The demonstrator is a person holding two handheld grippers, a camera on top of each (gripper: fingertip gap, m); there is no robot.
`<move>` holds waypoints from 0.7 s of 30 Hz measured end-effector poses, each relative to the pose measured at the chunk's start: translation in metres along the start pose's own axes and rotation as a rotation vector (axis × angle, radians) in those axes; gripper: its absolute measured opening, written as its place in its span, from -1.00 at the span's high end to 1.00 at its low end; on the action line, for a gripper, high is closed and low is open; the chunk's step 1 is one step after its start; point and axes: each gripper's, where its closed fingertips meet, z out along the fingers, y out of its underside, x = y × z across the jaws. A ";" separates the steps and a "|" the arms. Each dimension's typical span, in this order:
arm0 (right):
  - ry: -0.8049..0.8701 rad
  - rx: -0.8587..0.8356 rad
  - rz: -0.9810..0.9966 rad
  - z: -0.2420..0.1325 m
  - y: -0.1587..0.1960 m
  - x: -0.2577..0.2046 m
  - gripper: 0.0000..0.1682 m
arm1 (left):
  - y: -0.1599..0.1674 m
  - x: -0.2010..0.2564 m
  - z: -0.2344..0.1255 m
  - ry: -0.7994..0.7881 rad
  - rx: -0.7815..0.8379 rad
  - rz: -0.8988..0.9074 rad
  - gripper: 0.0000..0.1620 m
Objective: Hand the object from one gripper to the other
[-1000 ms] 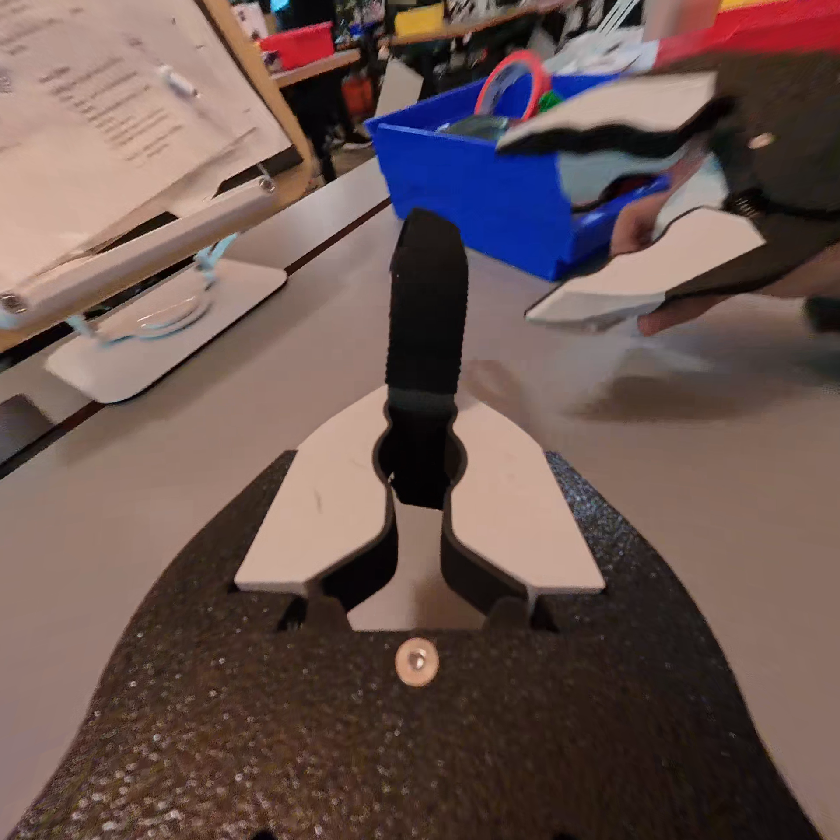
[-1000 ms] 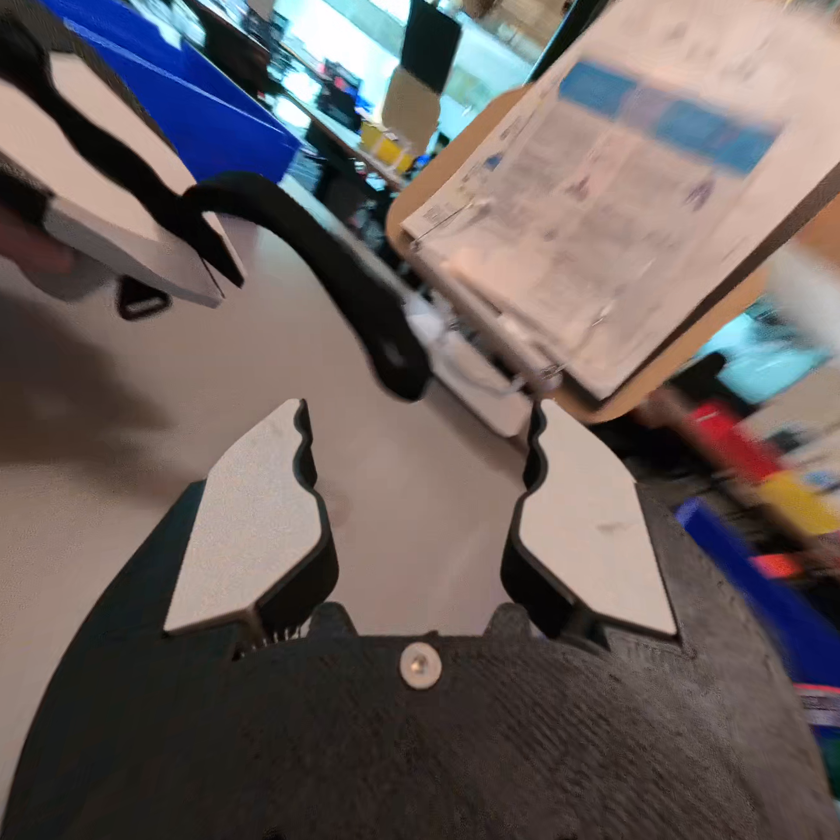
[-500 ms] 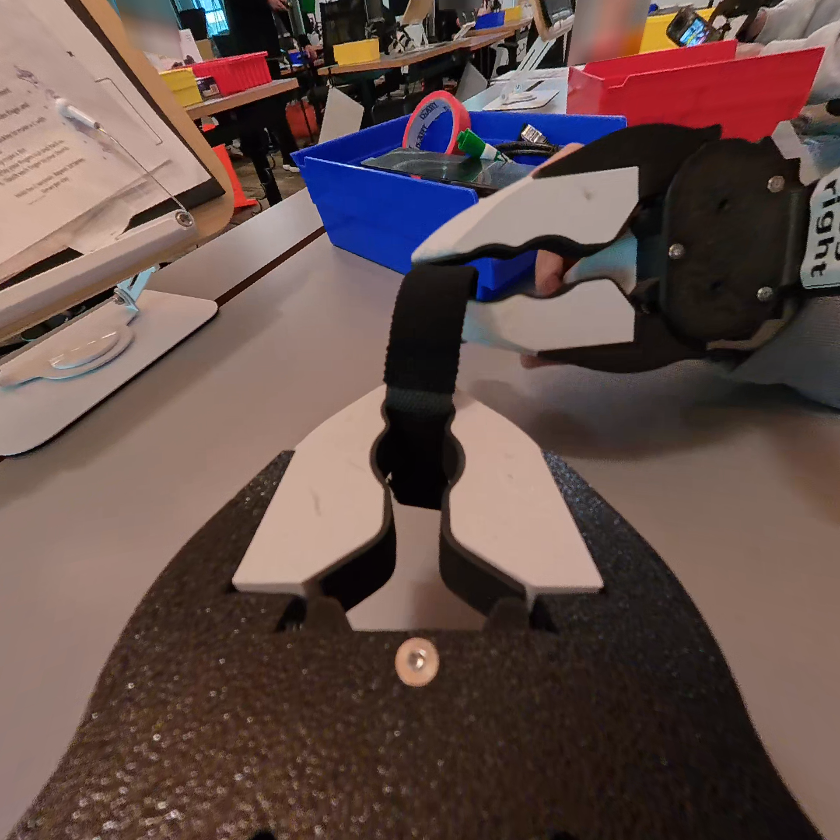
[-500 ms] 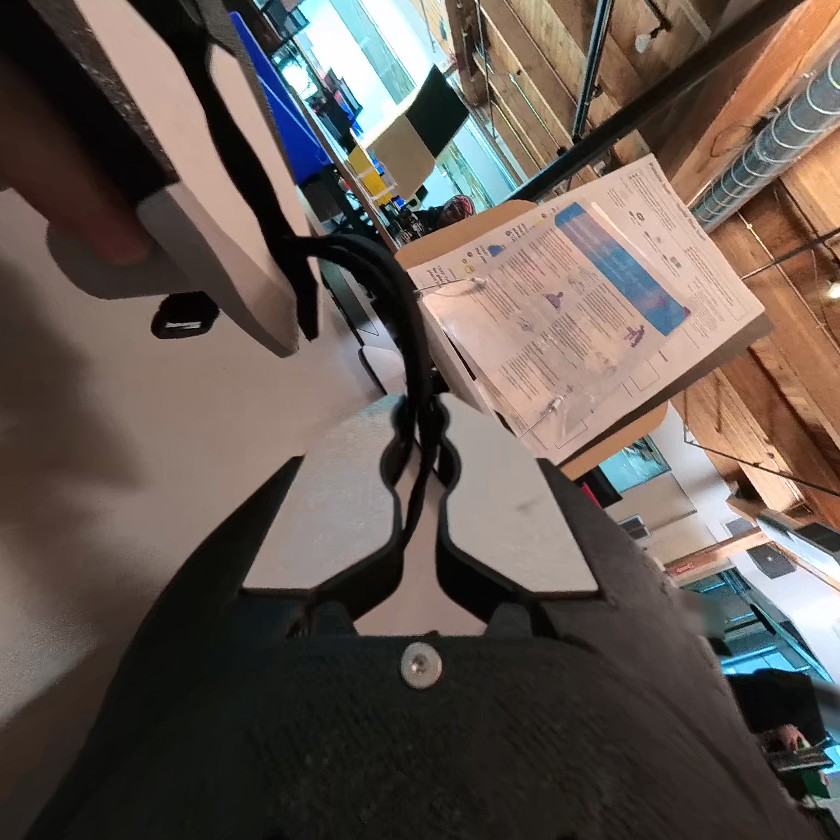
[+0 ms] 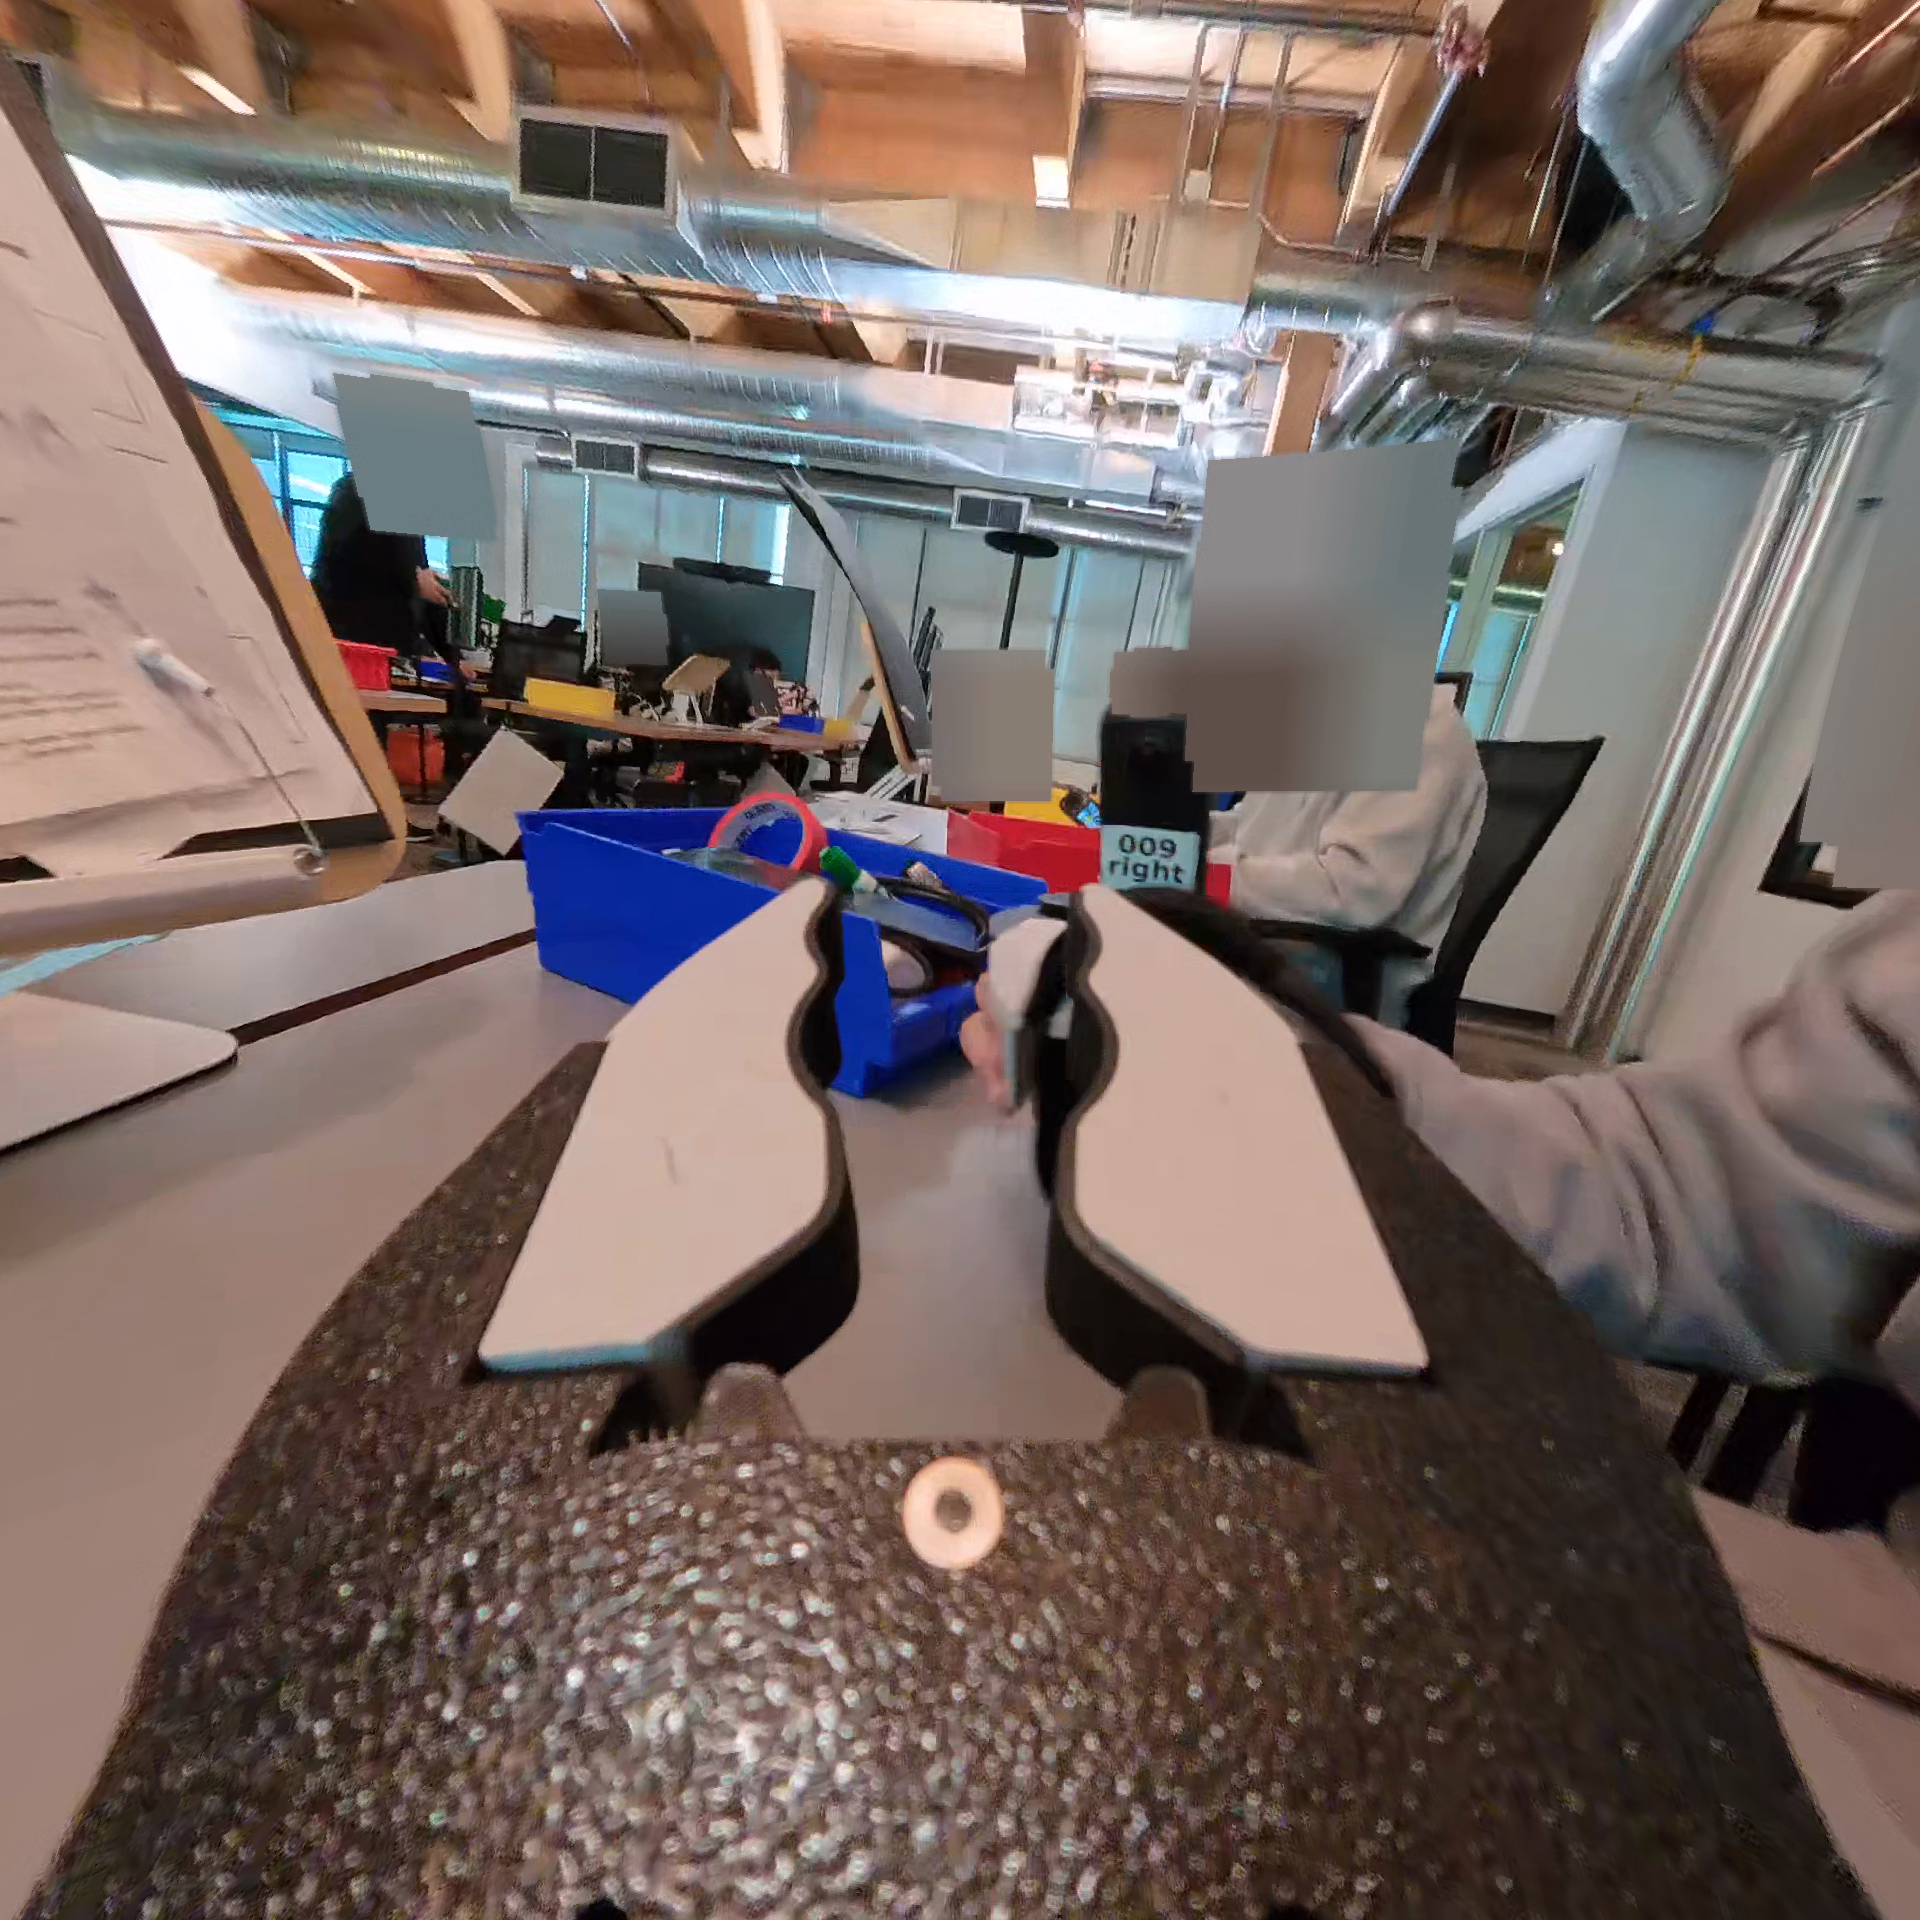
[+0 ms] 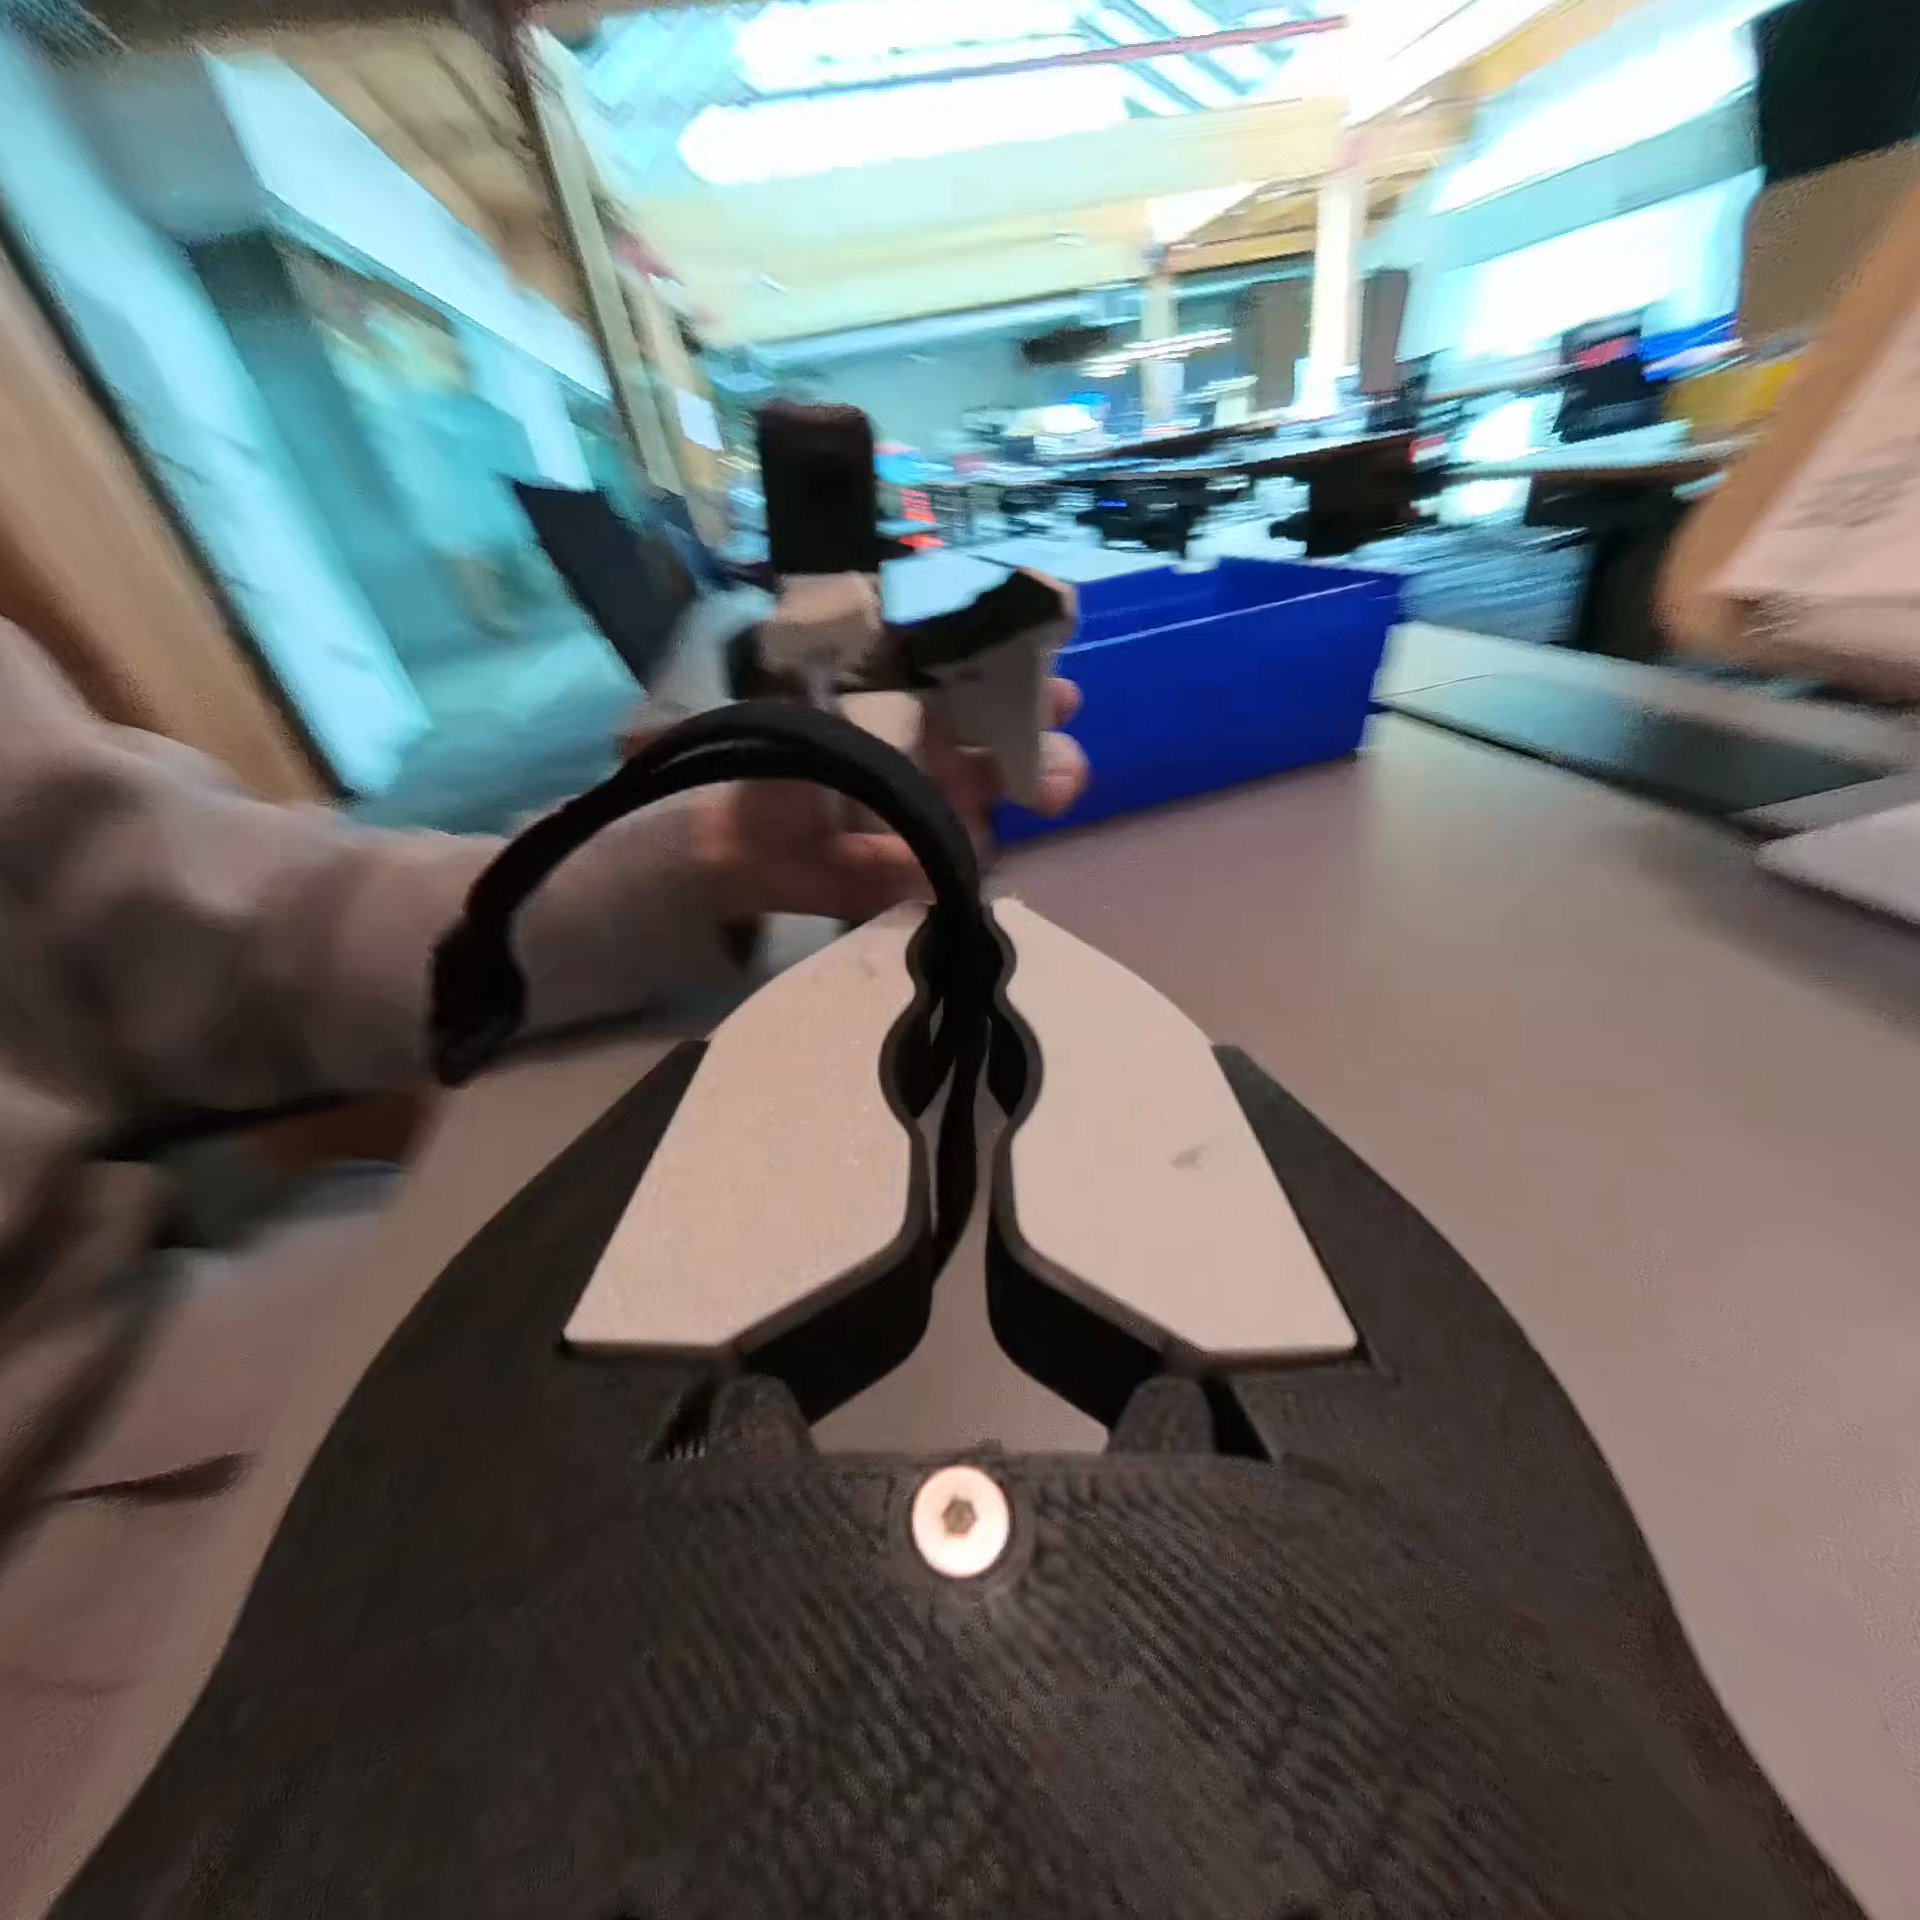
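Note:
The object is a black strap. My right gripper is shut on it, and the strap arcs up and left from the jaws with its free end hanging at the left. My left gripper is open and empty above the grey table. In the left wrist view the right gripper shows edge-on just past my right finger, partly hidden by it; the strap does not show there. In the blurred right wrist view the left gripper is farther back, held by a hand, apart from the strap.
A blue bin with a red tape roll and other items stands behind on the table, and it also shows in the right wrist view. A red bin is behind it. A document stand rises at left. A grey sleeve crosses at right. The gap from one gripper's tips to the other's is roughly 8 cm.
My left gripper opened and let go of the strap. My right gripper, open a second ago, closed on it and now carries it clear of the left one.

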 end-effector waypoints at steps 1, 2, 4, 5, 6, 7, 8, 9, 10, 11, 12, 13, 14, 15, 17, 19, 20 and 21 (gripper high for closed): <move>-0.064 0.008 0.075 0.001 -0.001 -0.006 0.94 | 0.005 0.003 0.001 0.016 -0.032 0.025 0.52; -0.105 0.006 0.127 0.002 0.001 -0.010 0.94 | 0.014 0.008 0.003 0.040 -0.084 0.065 0.51; -0.161 -0.050 0.171 0.005 0.011 -0.018 0.94 | 0.032 0.023 0.010 0.104 -0.182 0.142 0.49; -0.166 -0.081 0.168 0.008 0.016 -0.019 0.94 | 0.039 0.032 0.014 0.143 -0.205 0.161 0.48; -0.158 -0.111 0.163 0.010 0.022 -0.019 0.94 | 0.043 0.041 0.018 0.176 -0.217 0.172 0.48; -0.152 -0.137 0.153 0.011 0.027 -0.019 0.94 | 0.046 0.045 0.021 0.190 -0.228 0.182 0.49; -0.147 -0.161 0.139 0.013 0.031 -0.019 0.94 | 0.049 0.046 0.023 0.183 -0.243 0.195 0.52; -0.138 -0.182 0.125 0.014 0.035 -0.019 0.94 | 0.053 0.046 0.024 0.174 -0.260 0.215 0.55; -0.128 -0.200 0.114 0.015 0.038 -0.018 0.94 | 0.055 0.046 0.025 0.171 -0.267 0.235 0.65; -0.124 -0.213 0.106 0.015 0.040 -0.018 0.94 | 0.055 0.045 0.025 0.161 -0.266 0.251 0.81; -0.117 -0.213 0.099 0.016 0.041 -0.017 0.94 | 0.055 0.041 0.026 0.134 -0.267 0.264 0.89; -0.074 -0.202 0.081 0.017 0.040 -0.011 0.93 | 0.054 0.035 0.026 0.095 -0.271 0.268 0.93; 0.013 -0.191 0.041 0.017 0.039 0.001 0.86 | 0.054 0.027 0.026 0.044 -0.277 0.257 0.93; 0.108 -0.190 -0.023 0.016 0.038 0.013 0.68 | 0.053 0.018 0.027 -0.009 -0.279 0.229 0.94; 0.269 -0.217 -0.200 0.014 0.037 0.030 0.38 | 0.052 -0.001 0.027 -0.148 -0.269 0.154 0.94; 0.393 -0.253 -0.407 0.013 0.035 0.040 0.21 | 0.053 -0.018 0.026 -0.292 -0.251 0.085 0.94; 0.461 -0.266 -0.502 0.013 0.033 0.045 0.16 | 0.054 -0.023 0.025 -0.338 -0.242 0.047 0.94; 0.523 -0.282 -0.587 0.013 0.032 0.049 0.16 | 0.054 -0.025 0.025 -0.367 -0.228 0.006 0.94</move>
